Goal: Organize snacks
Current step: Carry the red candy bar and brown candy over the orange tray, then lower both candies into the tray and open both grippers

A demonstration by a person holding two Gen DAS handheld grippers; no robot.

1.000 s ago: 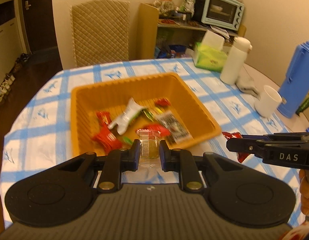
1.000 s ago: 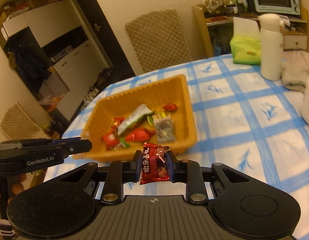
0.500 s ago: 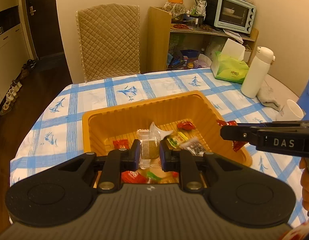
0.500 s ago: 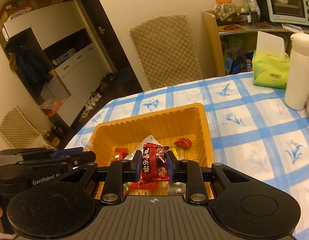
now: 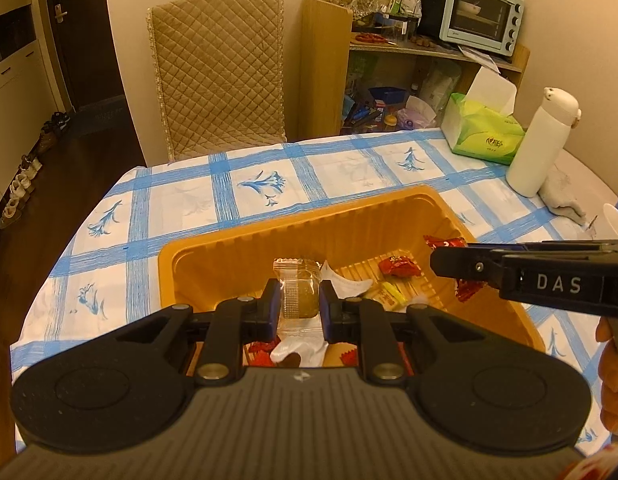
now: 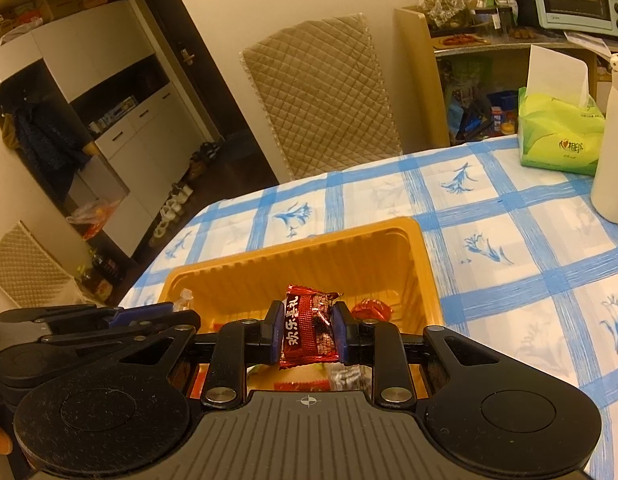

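Now both grippers, left gripper (image 5: 300, 304) and right gripper (image 6: 307, 334), apparently hover over the basket (image 5: 237, 248), gripping snacks.

Left gripper (image 5: 299, 304) and right gripper (image 6: 305, 330): side by side, level, pointing forward, fingers clamped, each pinching held item.

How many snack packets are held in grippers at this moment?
2. A clear-wrapped greenish snack sits between the left gripper fingers; a red foil packet between the right gripper fingers. Both are over the orange basket.
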